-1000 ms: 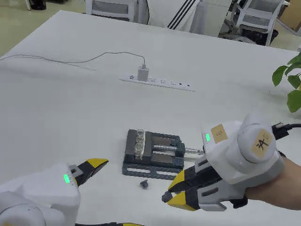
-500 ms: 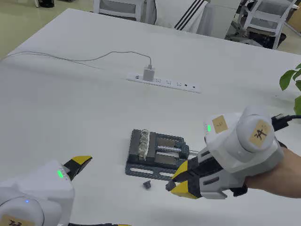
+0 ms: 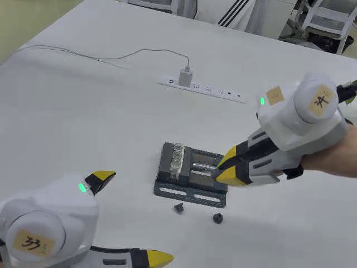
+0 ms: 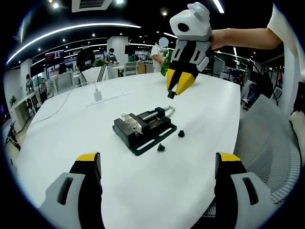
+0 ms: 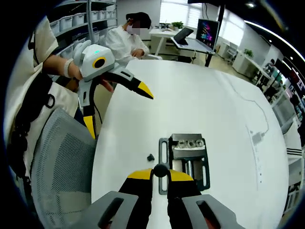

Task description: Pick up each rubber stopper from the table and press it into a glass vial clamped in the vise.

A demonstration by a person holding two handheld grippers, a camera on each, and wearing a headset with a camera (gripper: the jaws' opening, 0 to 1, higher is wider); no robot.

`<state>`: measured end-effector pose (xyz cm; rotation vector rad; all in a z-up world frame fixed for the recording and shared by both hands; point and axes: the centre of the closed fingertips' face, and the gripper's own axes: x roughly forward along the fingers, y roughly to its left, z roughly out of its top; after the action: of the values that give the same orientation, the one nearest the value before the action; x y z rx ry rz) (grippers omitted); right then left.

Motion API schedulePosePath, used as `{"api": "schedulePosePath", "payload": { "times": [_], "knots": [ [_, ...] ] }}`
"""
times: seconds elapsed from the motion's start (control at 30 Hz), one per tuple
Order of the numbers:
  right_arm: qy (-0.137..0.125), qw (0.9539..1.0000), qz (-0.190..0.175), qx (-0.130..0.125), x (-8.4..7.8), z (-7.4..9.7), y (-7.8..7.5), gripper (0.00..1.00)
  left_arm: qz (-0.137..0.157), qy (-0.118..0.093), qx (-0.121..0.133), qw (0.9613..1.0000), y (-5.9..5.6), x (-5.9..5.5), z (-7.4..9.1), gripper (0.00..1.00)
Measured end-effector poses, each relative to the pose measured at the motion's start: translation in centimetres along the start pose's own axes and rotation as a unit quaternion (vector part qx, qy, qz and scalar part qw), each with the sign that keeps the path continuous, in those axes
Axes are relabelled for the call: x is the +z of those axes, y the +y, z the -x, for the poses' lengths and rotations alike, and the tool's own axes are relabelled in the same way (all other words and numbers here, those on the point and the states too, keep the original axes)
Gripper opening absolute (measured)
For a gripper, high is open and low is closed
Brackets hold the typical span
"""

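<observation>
Head view: right tool [image 3: 216, 172], pinching a stopper [image 5: 161, 170], has risen over the vise [image 3: 166, 165]; left tool [image 4: 157, 158] wide open.

Open-plan office or lab, white table [image 3: 83, 111], mesh office chair [image 5: 62, 162], monitor [image 5: 208, 29], shelves of storage bins [image 5: 71, 19], ceiling strip lights [image 4: 71, 31]

Bright, even light falls from ceiling fixtures. In the head view the white bench [image 3: 83, 111] is close to washed out, and the vise [image 3: 192, 180] throws just a faint, soft shadow around its base; focus is crisp at the centre. In the left gripper view, ceiling light strips [image 4: 71, 29] flare at 11 o'clock, and fisheye distortion bows the bench edge. In the right gripper view, windows [image 5: 176, 9] at 12 o'clock blow out, and the rubber stopper [image 5: 161, 169] between the tips of the right hand-held gripper [image 5: 161, 175] reads as a dark blob without detail.
</observation>
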<state>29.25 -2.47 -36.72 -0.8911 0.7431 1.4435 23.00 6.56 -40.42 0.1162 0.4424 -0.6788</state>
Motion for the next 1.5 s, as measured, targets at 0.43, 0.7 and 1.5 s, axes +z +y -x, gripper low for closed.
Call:
{"api": "schedulePosePath", "payload": {
  "times": [0.43,0.7,1.5],
  "knots": [
    [0.051,0.9977,0.043,0.009,1.2,-0.6,-4.1,0.07,-0.007,0.007,-0.003,0.9999,0.4,0.2,-0.2,0.99],
    [0.082,0.9933,0.078,0.024,2.2,-1.7,-5.8,0.07,-0.008,0.010,-0.004,0.9999,0.7,0.1,-0.2,0.99],
    [0.134,0.9824,0.119,0.053,3.1,-5.9,-9.6,0.06,-0.011,0.018,0.000,0.9998,1.3,0.5,-1.1,0.99]
  ]
}}
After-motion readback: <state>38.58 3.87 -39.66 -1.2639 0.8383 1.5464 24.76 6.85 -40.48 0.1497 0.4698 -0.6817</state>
